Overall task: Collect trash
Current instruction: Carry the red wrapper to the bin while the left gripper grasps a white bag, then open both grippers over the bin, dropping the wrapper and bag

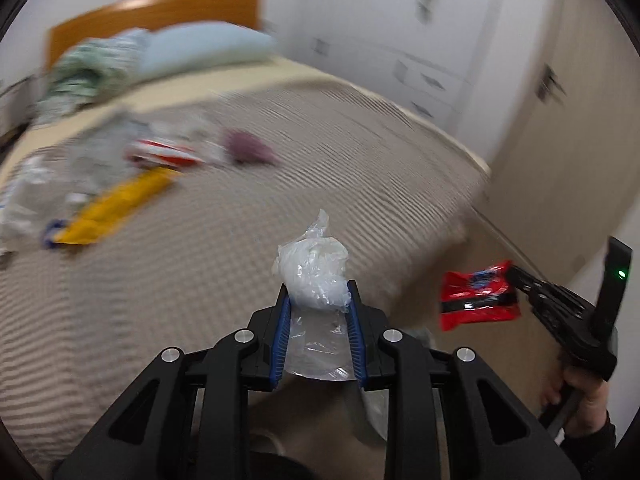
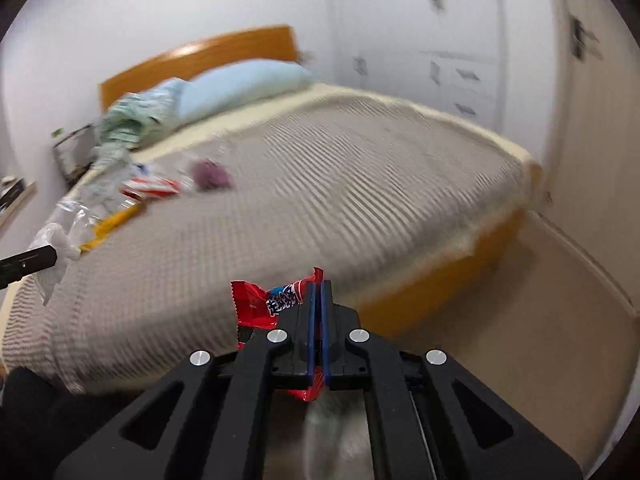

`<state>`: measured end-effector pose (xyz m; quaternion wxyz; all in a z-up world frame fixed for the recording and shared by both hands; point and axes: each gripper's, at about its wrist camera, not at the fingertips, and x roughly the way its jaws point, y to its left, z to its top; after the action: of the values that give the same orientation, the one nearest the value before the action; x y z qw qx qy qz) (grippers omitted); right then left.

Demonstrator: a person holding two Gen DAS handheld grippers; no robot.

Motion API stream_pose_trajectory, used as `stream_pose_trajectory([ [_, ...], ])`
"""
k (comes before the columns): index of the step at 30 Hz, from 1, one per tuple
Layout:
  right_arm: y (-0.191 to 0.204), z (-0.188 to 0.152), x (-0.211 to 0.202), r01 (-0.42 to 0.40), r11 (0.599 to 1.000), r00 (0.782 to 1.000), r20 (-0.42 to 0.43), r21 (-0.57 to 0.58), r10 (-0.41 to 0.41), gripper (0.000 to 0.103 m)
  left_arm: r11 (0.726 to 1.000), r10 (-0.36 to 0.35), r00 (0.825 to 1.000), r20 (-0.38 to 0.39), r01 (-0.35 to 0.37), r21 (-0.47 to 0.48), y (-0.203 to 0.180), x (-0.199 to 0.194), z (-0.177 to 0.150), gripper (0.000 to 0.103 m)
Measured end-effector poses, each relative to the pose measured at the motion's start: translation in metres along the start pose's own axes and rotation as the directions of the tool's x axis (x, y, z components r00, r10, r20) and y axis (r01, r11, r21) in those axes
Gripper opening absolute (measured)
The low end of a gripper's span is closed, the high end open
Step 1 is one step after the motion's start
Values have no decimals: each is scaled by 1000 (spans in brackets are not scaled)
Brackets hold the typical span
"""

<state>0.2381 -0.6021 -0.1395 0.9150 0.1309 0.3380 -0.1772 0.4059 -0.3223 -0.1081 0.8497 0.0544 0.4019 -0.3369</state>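
The left hand-held gripper (image 1: 318, 300) pinches a crumpled clear plastic bag (image 1: 312, 276) btwn its blue pads, jaws only part-way apart w/ the wad bulging out past the tips and a flat clear tail trailing back toward the camera. The right hand-held gripper (image 2: 319, 292) is pressed together on a red snack wrapper (image 2: 264, 304), pads nearly touching, wrapper sticking out toward 9 o'clock and a scrap poking out below at 6. In the left wrist view the right one shows at approx 4 o'clock, the red wrapper (image 1: 478, 296) hanging off its tip and a hand (image 1: 584, 396) on the grip below. Both sit above the near edge of the bed (image 2: 340, 200), which has a ribbed grey-beige cover. More trash lies on the bed at 9–10 o'clock in the left view: a yellow packet (image 1: 116, 208), a red-and-white wrapper (image 1: 164, 152), a purple lump (image 1: 248, 148) and clear plastic (image 1: 24, 200), all blurred. A light blue pillow (image 1: 208, 48) and a greenish bundle of cloth (image 1: 92, 68) lie by the wooden headboard (image 1: 160, 12) at 11 o'clock. White cupboards (image 1: 400, 40) stand at 1 o'clock.
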Motion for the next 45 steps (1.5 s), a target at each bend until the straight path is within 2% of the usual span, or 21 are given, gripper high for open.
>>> stream_pose_trajectory([
  [3,-42,-52,32,37,997,989,-143,75,-26,3,995,-66,991,-113,74,70,-52,49,-17,24],
  [5,-55,-85,61,43,995,970,-243,90,-20,3,992,-55,981,-185,75,100,-73,83,-30,24],
  [9,-69,-170,137,76,992,898,-440,96,-26,3,991,-19,945,-325,61,117,-99,150,-59,24],
  [11,-70,-197,162,95,990,870,-492,102,-33,3,990,-16,921,-390,69,124,-111,179,-76,24],
  [12,-70,-217,181,102,989,846,-532,107,-29,4,988,-11,916,-401,71,134,-117,186,-82,24],
  [14,-73,-233,201,98,988,821,-571,118,-13,5,982,15,903,-429,67,175,-132,207,-99,24],
  [15,-70,-245,213,81,989,795,-607,126,12,10,981,22,896,-443,66,183,-133,214,-103,24],
  [16,-69,-247,217,74,989,785,-619,129,22,17,980,25,888,-460,70,188,-137,222,-108,24],
  [17,-68,-250,218,73,989,785,-619,131,24,43,978,24,882,-471,76,193,-140,230,-112,24],
  [18,-67,-250,212,84,988,808,-589,131,10,68,976,27,880,-474,80,204,-143,240,-116,26],
  [19,-69,-247,207,94,987,824,-566,133,-2,71,975,34,885,-465,73,211,-144,250,-119,26],
  [21,-76,-243,197,113,982,843,-537,153,-14,71,974,28,874,-485,85,209,-151,276,-127,26],
  [23,-86,-238,188,150,973,853,-520,173,-39,71,976,18,873,-487,90,197,-156,288,-134,28],
  [24,-91,-235,181,167,968,859,-509,186,-50,71,978,12,879,-477,89,189,-160,301,-138,46],
  [25,-95,-229,178,177,965,861,-506,191,-57,71,978,19,874,-485,85,191,-157,311,-136,64],
  [26,-99,-227,174,193,962,861,-503,192,-72,71,978,38,864,-502,72,198,-159,321,-138,88],
  [30,-111,-221,159,223,956,861,-498,192,-101,71,981,116,840,-530,-13,194,-144,331,-149,89],
  [32,-114,-221,159,229,953,859,-501,201,-101,71,987,107,835,-539,-26,156,-134,330,-148,89],
  [36,-109,-217,153,239,947,857,-504,215,-102,71,988,136,847,-515,-79,130,-125,318,-137,89],
  [40,-96,-202,140,214,951,882,-463,221,-91,71,990,117,870,-479,-66,122,-125,289,-125,89],
  [45,-84,-183,128,218,957,886,-451,191,-112,71,994,93,895,-436,-59,90,-121,250,-117,89],
])
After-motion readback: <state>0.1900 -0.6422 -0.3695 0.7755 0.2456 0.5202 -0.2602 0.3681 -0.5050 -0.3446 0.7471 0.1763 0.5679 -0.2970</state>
